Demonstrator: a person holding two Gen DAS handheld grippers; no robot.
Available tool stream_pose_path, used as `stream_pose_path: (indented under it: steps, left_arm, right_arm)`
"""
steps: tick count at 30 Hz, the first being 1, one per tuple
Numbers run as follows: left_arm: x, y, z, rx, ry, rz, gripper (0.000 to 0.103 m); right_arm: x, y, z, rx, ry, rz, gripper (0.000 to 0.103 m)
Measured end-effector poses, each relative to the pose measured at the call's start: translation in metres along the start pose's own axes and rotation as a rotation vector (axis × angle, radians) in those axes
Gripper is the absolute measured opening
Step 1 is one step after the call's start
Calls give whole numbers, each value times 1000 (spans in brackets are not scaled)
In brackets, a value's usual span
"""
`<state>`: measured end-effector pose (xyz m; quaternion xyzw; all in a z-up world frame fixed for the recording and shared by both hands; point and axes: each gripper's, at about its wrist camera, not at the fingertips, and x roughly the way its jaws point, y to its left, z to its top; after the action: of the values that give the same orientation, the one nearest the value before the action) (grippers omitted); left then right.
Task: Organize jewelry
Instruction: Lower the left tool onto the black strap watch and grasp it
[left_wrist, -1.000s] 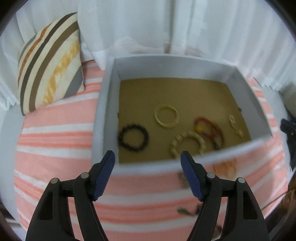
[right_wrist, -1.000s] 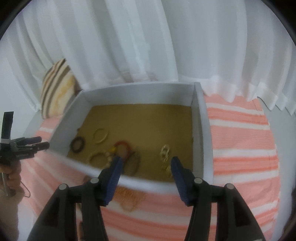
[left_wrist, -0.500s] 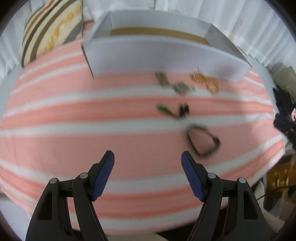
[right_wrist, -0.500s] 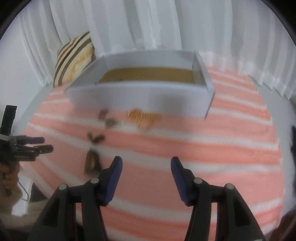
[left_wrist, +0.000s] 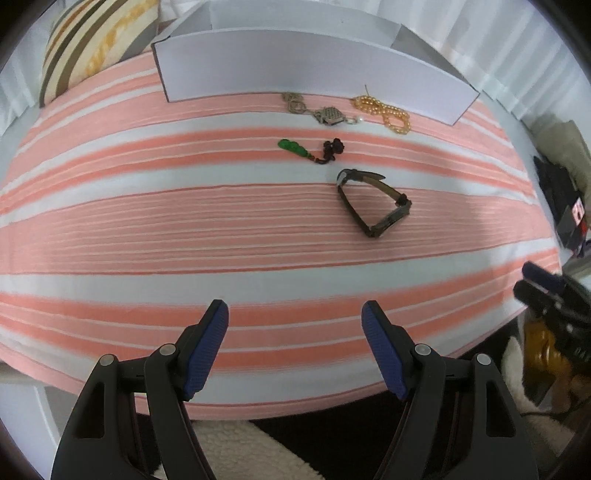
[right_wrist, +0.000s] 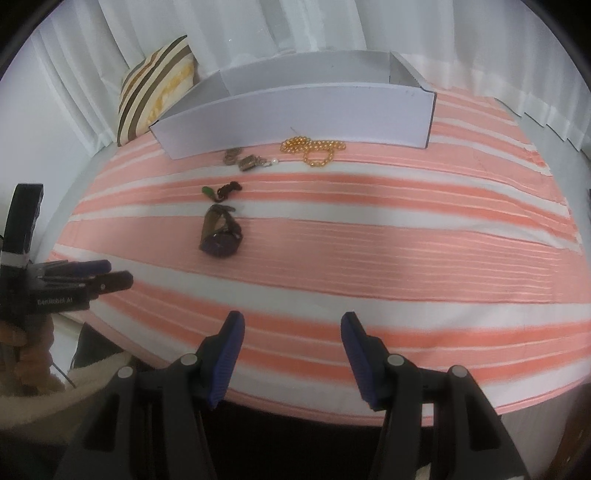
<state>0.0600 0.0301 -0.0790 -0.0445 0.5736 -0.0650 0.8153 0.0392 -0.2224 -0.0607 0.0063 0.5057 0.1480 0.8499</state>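
A white open box (left_wrist: 295, 62) (right_wrist: 295, 110) stands at the far side of the pink striped cloth (left_wrist: 184, 229) (right_wrist: 406, 258). In front of it lie a gold bead necklace (left_wrist: 384, 110) (right_wrist: 314, 149), a metal chain with a clasp (left_wrist: 317, 110) (right_wrist: 245, 159), a green pendant on a dark cord (left_wrist: 310, 147) (right_wrist: 221, 190) and a dark wristwatch (left_wrist: 373, 201) (right_wrist: 220, 234). My left gripper (left_wrist: 294, 343) is open and empty above the near edge. My right gripper (right_wrist: 291, 352) is open and empty too, well back from the jewelry. Each gripper shows at the other view's edge.
A striped cushion (left_wrist: 88, 40) (right_wrist: 155, 88) leans at the back left by white curtains (right_wrist: 295, 26). Dark items (left_wrist: 565, 206) sit off the table's right side. The table's near edge (right_wrist: 332, 410) drops off just under my grippers.
Both grippers have pulled back from over the box to the near edge of the table and lowered. The box's inside is no longer visible; the jewelry on the cloth has come into view.
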Motion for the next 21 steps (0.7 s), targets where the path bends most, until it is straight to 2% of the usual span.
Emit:
stream_pose_path:
  steps: [13,21]
  left_arm:
    - [4,0,6,-31,4,-7,76]
    - [17,5,22,-47,11,-6,76]
  right_arm:
    - [2,6,-12,0,10,19,56]
    - [5,5,-14,13,20,27,56]
